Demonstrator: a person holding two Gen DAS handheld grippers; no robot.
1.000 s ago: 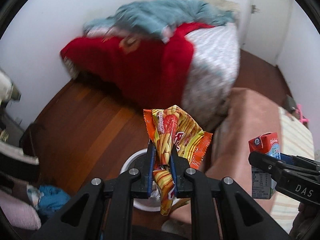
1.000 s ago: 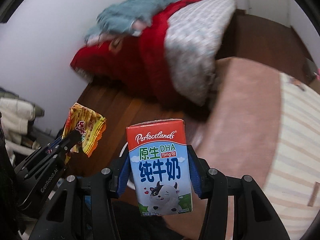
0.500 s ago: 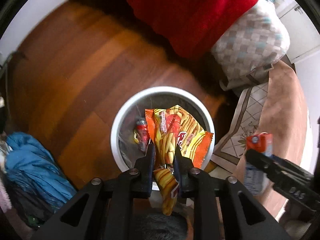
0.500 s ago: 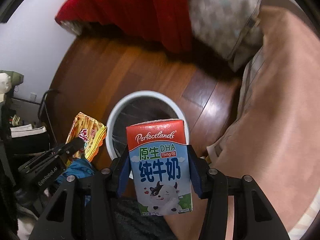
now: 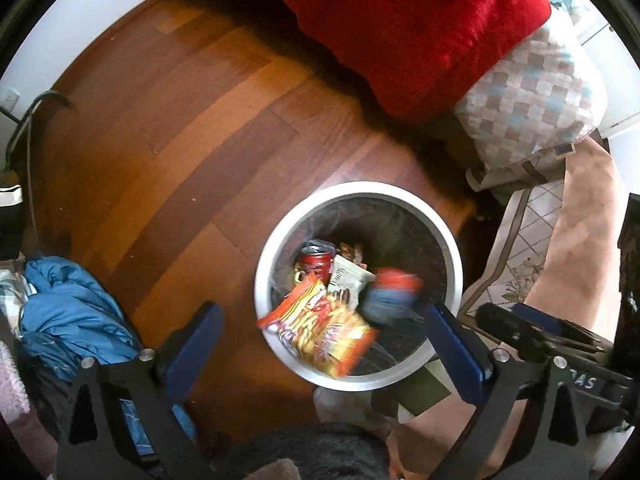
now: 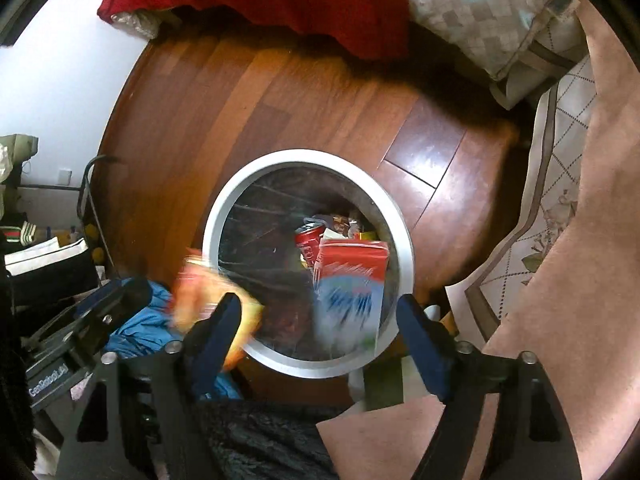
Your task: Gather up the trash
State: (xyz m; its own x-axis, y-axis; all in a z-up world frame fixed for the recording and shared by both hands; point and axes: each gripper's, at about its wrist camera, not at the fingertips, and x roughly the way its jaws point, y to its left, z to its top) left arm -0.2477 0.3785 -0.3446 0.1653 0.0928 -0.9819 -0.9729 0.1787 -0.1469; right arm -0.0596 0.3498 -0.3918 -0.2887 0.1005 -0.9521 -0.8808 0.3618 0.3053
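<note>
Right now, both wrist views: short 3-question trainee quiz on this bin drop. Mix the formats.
1. True or false: the left gripper is shut on the snack bag.
2. The milk carton is: A) clamped in the right gripper B) loose over the trash bin C) on the floor.
3. Fill in: a red ____ lies in the bin.

Key: 1 false; 2 B; 3 can.

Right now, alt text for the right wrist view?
Open right gripper above a white round bin on wood floor, with a blurred milk carton dropping in beside a red can. A blurred snack bag falls at left.
</note>
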